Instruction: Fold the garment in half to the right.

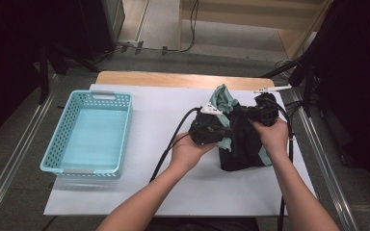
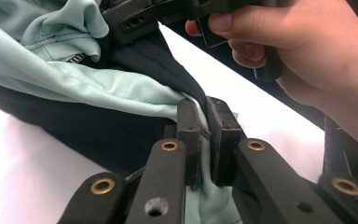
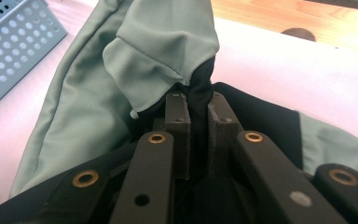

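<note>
A black and mint-green garment (image 1: 238, 139) lies bunched on the white sheet, right of centre. My left gripper (image 1: 211, 131) is shut on its left side; in the left gripper view the jaws pinch a fold of the green and black cloth (image 2: 121, 91) at the gripper (image 2: 204, 122). My right gripper (image 1: 262, 111) is shut on the garment's upper right part. In the right gripper view the gripper (image 3: 198, 103) clamps black fabric, and a green sleeve-like fold (image 3: 163, 51) rises above it. The other hand (image 2: 298, 42) shows close by in the left gripper view.
A light blue plastic basket (image 1: 58, 151) stands on the left of the white sheet (image 1: 149, 120), with nothing in it. The wooden table edge (image 1: 173, 78) runs along the far side. Cables (image 1: 171, 142) trail from both grippers toward the near edge.
</note>
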Demonstrator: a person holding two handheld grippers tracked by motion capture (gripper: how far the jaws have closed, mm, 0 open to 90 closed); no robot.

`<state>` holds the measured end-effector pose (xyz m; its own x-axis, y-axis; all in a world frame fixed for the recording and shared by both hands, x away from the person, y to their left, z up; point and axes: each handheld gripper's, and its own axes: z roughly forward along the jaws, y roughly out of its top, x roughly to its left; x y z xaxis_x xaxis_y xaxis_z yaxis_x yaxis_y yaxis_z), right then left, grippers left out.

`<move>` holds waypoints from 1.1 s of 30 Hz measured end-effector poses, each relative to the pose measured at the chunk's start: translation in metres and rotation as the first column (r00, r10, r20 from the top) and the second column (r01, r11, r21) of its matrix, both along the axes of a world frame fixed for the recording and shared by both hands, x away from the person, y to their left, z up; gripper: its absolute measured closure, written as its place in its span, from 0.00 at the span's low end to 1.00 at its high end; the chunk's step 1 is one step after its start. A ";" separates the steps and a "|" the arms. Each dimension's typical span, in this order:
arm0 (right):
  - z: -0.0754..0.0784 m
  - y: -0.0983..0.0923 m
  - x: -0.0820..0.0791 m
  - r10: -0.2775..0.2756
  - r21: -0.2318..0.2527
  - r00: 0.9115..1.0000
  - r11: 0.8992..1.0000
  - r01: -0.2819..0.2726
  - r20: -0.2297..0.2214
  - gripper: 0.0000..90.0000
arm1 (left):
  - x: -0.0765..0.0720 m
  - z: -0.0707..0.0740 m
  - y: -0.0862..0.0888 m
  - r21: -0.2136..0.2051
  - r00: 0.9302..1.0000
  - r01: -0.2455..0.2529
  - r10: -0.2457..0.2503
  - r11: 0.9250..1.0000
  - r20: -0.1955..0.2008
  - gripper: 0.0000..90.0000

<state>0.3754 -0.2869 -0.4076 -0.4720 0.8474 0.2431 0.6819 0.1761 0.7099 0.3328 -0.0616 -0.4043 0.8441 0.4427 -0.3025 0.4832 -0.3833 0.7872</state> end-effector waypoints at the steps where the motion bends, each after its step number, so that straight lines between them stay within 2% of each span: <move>1: 0.000 -0.002 0.000 -0.007 0.005 1.000 1.000 0.007 -0.001 0.89 | 0.001 0.000 -0.002 0.000 1.000 0.002 -0.002 1.000 -0.003 0.95; 9: -0.003 -0.022 -0.004 -0.055 0.021 0.998 0.998 0.055 -0.017 0.89 | 0.007 0.000 -0.021 0.018 0.999 0.040 -0.040 0.999 0.000 0.95; 18: -0.025 -0.038 0.000 -0.083 0.027 0.995 0.996 0.085 -0.059 0.88 | 0.015 -0.018 -0.036 0.041 0.997 0.072 -0.071 0.997 -0.018 0.95; 27: -0.041 -0.042 0.002 -0.098 0.009 0.992 0.995 0.099 -0.085 0.86 | 0.020 -0.031 -0.047 0.057 0.996 0.087 -0.085 0.995 -0.033 0.95; 29: -0.042 -0.041 0.002 -0.091 0.011 0.992 0.996 0.092 -0.087 0.84 | 0.020 -0.033 -0.049 0.058 0.995 0.092 -0.090 0.994 -0.040 0.95; 33: -0.041 -0.042 0.000 -0.081 -0.007 0.994 0.997 0.081 -0.072 0.67 | 0.021 -0.035 -0.051 0.057 0.994 0.100 -0.098 0.993 -0.042 0.95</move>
